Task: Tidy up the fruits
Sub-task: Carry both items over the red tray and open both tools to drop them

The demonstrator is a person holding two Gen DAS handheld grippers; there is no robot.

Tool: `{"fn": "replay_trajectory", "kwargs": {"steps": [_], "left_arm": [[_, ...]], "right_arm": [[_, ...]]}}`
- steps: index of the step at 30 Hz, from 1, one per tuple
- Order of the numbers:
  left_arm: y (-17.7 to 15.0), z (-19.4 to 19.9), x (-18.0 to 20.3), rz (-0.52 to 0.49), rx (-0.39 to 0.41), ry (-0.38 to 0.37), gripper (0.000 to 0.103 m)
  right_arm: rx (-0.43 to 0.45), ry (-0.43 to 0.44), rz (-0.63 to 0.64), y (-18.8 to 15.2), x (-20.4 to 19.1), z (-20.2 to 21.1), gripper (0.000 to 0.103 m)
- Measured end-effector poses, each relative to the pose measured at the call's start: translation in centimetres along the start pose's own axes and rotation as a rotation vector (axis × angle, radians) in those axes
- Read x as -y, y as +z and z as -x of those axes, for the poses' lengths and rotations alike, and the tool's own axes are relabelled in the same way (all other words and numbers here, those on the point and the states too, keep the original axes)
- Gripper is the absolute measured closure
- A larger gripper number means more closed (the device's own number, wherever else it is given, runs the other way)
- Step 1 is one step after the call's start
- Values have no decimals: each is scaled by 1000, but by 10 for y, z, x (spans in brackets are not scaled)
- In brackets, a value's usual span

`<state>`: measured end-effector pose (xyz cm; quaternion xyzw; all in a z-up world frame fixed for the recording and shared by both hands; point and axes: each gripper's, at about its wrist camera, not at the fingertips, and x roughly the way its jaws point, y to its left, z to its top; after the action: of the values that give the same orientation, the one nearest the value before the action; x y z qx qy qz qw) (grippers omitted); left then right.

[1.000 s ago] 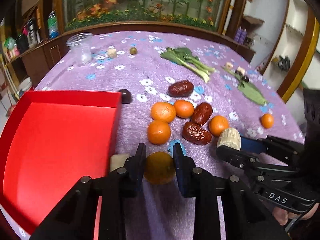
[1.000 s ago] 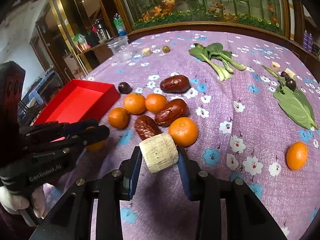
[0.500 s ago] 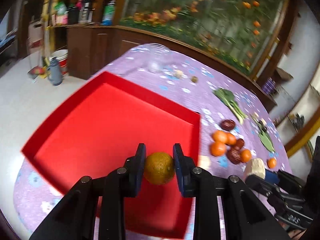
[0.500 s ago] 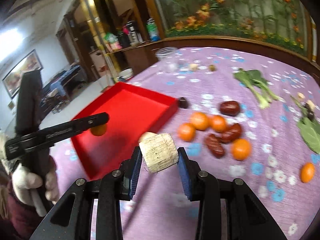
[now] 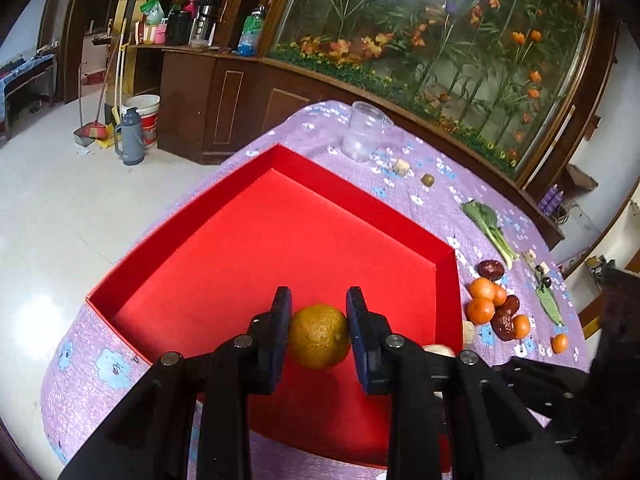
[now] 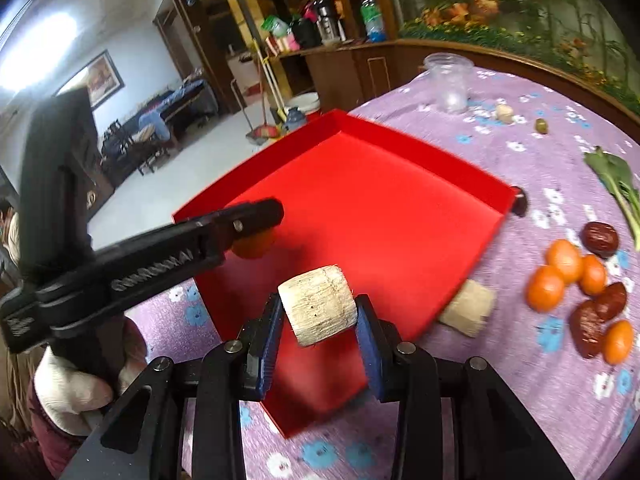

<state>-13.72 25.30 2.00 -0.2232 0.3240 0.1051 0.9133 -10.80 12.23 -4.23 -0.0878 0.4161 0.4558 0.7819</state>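
Observation:
My left gripper [image 5: 318,328] is shut on a dull orange-green citrus fruit [image 5: 318,336] and holds it above the near part of the red tray [image 5: 280,240]. My right gripper [image 6: 318,316] is shut on a pale beige cylindrical chunk [image 6: 318,304] above the tray's [image 6: 380,208] near corner. The left gripper also shows in the right wrist view [image 6: 256,220], over the tray. A cluster of oranges [image 6: 560,268] and red dates [image 6: 600,312] lies on the purple cloth to the right of the tray.
A second beige chunk [image 6: 468,308] lies by the tray's right wall. A clear plastic cup [image 5: 366,136], a small green fruit [image 5: 428,179], leafy greens [image 5: 488,224] and a lone orange [image 5: 559,343] sit farther off. A dark fruit [image 6: 520,204] rests at the tray's far corner.
Both grippers lifted from the fruit cluster and swung left over the red tray, each carrying its item. The view has risen higher above the table.

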Motion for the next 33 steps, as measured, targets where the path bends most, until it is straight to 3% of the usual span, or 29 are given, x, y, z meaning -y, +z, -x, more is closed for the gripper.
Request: {"fn": "replay_trajectory", "kwargs": {"steps": [10, 13, 16, 25, 33], "left_arm": [[5, -2, -15, 50, 10, 13, 74], [5, 0, -20, 86, 7, 3, 58], [7, 4, -22, 108, 18, 6, 53], [11, 33, -13, 140, 62, -5, 37], [8, 46, 25, 78, 55, -30, 34]], "right_arm": [[-24, -14, 45, 3, -11, -23, 62], [-21, -8, 41, 3, -10, -24, 61], [-7, 2, 29, 3, -9, -20, 55], [77, 10, -22, -5, 2, 20, 47], [144, -66, -164, -43, 63, 76, 42]]}}
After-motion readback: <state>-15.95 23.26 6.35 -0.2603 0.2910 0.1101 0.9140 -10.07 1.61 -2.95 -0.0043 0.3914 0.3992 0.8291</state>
